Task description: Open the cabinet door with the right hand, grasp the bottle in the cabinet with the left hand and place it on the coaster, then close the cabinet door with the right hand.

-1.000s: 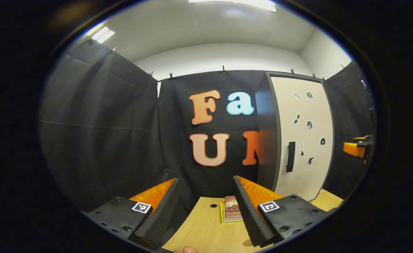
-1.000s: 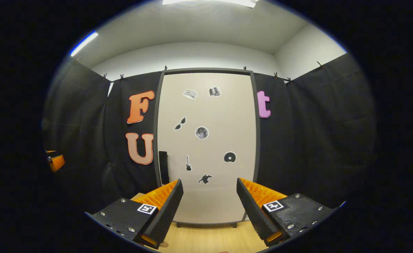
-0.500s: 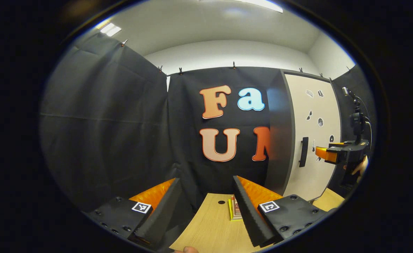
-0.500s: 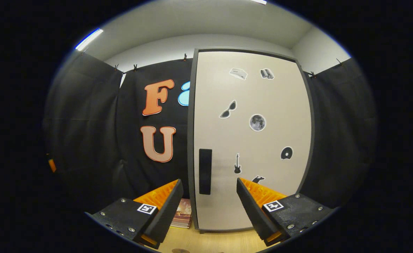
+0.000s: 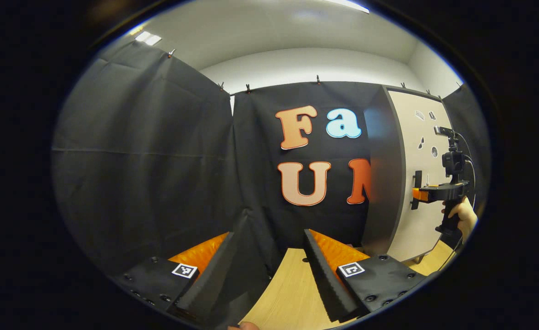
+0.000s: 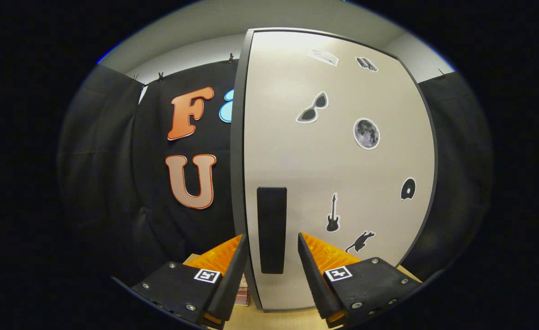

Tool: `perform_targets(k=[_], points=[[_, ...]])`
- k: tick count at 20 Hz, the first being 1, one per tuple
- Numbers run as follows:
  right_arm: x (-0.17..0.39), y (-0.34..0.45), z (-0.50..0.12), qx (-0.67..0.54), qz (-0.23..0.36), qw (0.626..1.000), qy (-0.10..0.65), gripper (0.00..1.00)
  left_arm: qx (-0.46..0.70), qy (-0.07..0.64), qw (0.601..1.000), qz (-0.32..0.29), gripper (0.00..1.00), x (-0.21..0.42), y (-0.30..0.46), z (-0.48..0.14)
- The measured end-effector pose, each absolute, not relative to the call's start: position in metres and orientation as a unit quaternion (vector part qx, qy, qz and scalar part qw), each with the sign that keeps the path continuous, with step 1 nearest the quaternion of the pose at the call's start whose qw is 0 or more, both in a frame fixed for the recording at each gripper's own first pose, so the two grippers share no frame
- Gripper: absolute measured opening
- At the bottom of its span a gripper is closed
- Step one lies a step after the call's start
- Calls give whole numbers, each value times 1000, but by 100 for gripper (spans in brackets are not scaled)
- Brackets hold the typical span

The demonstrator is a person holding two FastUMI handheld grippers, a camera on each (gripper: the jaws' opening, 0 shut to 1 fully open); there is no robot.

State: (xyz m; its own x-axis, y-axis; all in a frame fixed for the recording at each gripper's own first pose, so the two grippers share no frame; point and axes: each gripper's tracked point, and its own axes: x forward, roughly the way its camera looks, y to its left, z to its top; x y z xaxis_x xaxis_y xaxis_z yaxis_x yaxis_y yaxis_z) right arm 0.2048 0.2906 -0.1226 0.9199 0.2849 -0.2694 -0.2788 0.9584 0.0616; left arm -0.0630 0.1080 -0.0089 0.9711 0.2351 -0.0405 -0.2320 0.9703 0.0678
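Our right gripper [image 6: 269, 270] holds its ridged fingers apart either side of the flat, dark, oblong handle [image 6: 272, 229] on the closed cabinet door [image 6: 343, 174], a smooth pale panel dotted with stickers. Our left gripper [image 5: 269, 270], fingers spread, hovers empty above the wood-grain surface [image 5: 292, 293].

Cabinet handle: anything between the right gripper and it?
Nothing visible. In the right gripper view the handle sits in the gap of the open right gripper, with no object between them. The cabinet door is shut. Contact with the handle can't be confirmed.
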Motion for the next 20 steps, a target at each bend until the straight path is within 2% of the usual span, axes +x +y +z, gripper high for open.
perform_targets(k=[1,6,9,12,13,19,20], points=[[209,291,-124,13,142,980,139,61,33,25,992,121,93,-62,111,-10],[213,298,-125,20,144,979,141,38,28,31,991,123,93,-62,112,-13],[211,297,-125,25,148,978,143,34,27,28,992,123,99,-59,112,-13],[203,295,-123,20,161,976,145,30,23,24,993,117,94,-55,108,-13],[198,294,-120,21,167,975,147,30,20,23,993,113,96,-51,105,-13],[136,255,-107,22,198,969,147,28,18,18,995,97,93,-46,87,-11],[124,245,-104,21,202,968,148,28,18,18,995,94,99,-46,85,-9]])
